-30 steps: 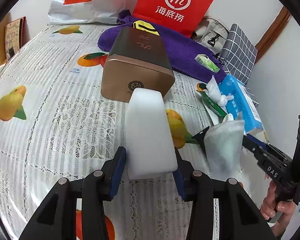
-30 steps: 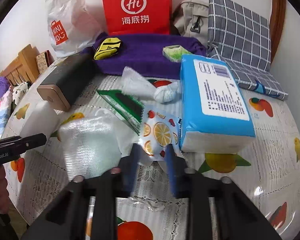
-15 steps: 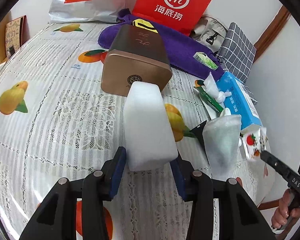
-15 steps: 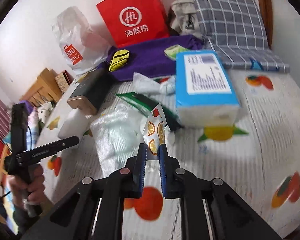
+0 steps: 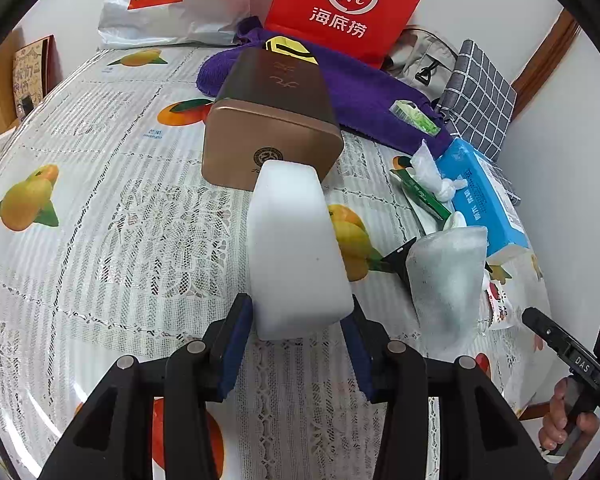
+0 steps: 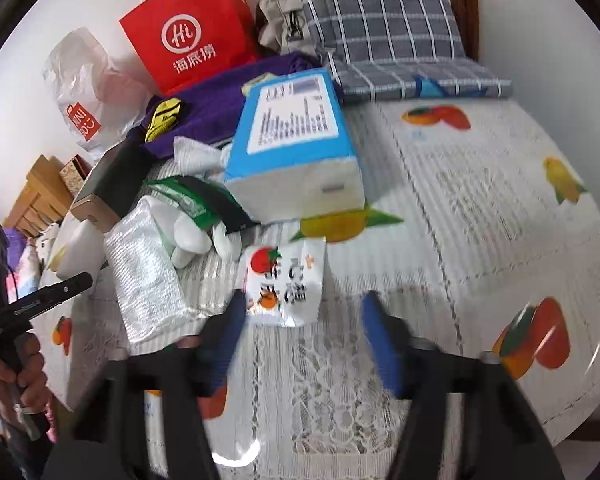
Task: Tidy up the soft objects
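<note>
Sorting soft stuff; sachet dropped, sponge next.
My left gripper clamps sponge mid-table; right gripper spread wide, sachet lying between fingers near front edge; next I place sponge.

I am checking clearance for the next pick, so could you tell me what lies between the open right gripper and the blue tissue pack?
In the right wrist view, the fruit-print sachet lies flat on the tablecloth between the right gripper and the blue tissue pack.
</note>
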Motion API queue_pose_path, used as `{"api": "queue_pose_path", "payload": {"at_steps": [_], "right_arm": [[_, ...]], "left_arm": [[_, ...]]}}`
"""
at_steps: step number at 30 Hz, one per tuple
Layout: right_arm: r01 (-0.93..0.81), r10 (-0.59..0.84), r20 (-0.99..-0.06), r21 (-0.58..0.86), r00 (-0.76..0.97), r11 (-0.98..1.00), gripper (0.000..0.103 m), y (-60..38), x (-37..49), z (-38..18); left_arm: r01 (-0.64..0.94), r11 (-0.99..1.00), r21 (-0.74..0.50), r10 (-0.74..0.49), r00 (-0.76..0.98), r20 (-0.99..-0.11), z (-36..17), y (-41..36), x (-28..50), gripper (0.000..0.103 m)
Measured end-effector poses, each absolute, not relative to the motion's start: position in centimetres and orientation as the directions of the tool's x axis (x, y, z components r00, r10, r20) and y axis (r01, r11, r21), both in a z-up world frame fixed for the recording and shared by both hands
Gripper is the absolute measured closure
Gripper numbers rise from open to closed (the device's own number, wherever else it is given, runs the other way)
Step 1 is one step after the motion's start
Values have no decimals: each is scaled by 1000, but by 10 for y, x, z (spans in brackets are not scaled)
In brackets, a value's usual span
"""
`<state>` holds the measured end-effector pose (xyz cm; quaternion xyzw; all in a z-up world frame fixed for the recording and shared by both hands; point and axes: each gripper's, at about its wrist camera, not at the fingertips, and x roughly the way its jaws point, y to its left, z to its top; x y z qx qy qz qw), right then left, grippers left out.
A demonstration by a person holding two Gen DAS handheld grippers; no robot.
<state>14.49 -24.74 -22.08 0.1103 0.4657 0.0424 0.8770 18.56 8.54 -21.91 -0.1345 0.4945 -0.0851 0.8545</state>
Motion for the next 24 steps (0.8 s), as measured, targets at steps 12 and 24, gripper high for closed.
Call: {"api": "queue_pose_path", "payload": {"at_steps": [12, 24], "right_arm": [[1, 29, -812, 37, 583, 999, 37, -206, 162, -248], [-26, 137, -808, 150, 574, 988, 65, -226, 155, -239]], "left_arm": [[18, 971, -240, -216, 504, -836, -219, 77, 193, 60], [17, 962, -272, -241, 523, -818, -213, 82, 188, 71]]}}
